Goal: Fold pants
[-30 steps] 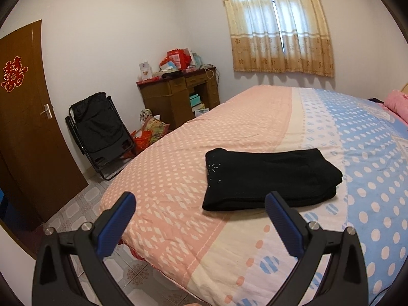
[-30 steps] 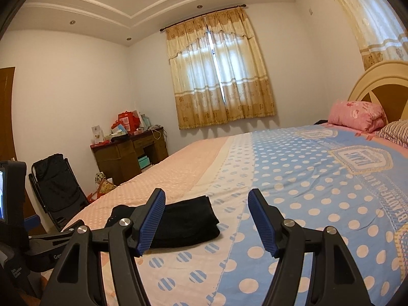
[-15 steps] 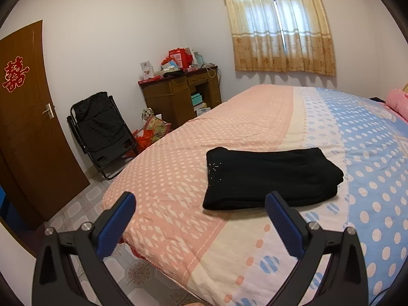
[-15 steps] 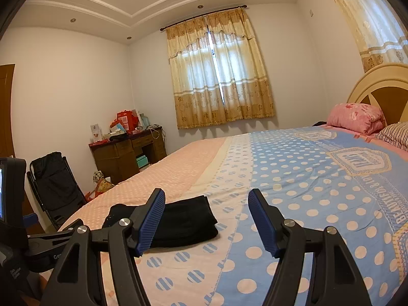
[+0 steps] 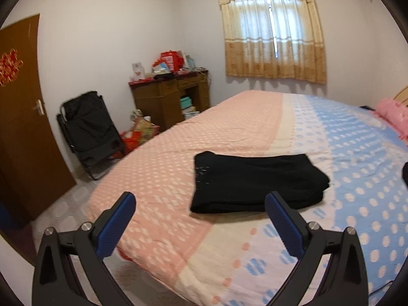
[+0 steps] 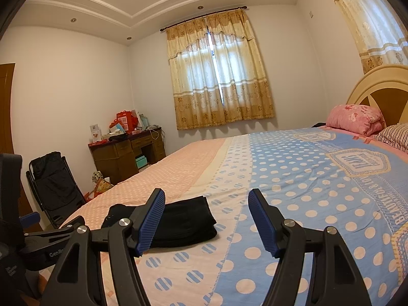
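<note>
Black pants [image 5: 255, 181] lie folded in a flat rectangle on the bed [image 5: 229, 117], near its foot edge. They also show in the right wrist view [image 6: 186, 221], partly behind my left finger there. My left gripper [image 5: 200, 200] is open and empty, held back from the pants, above the bed's edge. My right gripper [image 6: 206, 199] is open and empty, above the bed to the right of the pants. The left gripper's body [image 6: 51, 242] shows at the lower left of the right wrist view.
The bed has a pink, cream and blue dotted cover. A pink pillow [image 6: 357, 119] and a headboard [image 6: 382, 86] are at the far right. A wooden desk [image 5: 170, 97], a black folding chair [image 5: 89, 130] and a door [image 5: 17, 127] stand on the left.
The left wrist view has swung a little to the left, so the pants sit further right in it. The right gripper has hardly moved. Both stay open.
</note>
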Action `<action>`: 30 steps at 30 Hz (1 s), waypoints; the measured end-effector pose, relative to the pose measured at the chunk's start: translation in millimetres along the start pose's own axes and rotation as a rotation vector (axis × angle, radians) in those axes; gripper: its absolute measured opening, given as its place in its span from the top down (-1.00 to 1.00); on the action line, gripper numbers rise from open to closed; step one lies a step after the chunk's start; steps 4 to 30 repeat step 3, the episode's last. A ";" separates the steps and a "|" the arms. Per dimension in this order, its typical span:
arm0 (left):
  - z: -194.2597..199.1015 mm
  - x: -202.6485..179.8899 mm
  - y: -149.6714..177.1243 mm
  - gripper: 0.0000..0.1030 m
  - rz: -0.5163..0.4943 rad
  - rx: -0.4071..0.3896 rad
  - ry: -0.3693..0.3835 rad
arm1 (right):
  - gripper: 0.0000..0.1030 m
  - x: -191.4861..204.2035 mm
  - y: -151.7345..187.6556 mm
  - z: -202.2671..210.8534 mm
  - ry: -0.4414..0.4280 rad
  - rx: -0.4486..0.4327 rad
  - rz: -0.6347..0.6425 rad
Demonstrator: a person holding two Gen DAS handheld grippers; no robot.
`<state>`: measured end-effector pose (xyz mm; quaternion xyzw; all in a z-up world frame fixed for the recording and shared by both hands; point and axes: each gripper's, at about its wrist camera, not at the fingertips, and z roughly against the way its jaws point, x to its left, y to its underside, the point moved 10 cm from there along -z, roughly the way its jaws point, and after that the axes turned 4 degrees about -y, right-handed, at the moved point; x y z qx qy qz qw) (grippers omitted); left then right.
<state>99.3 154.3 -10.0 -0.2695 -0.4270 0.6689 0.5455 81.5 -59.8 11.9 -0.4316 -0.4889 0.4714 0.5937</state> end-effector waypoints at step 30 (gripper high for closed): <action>0.4 -1.9 -1.0 -1.00 -0.007 -0.001 0.004 | -0.34 -0.4 -0.2 0.0 0.001 -0.001 0.001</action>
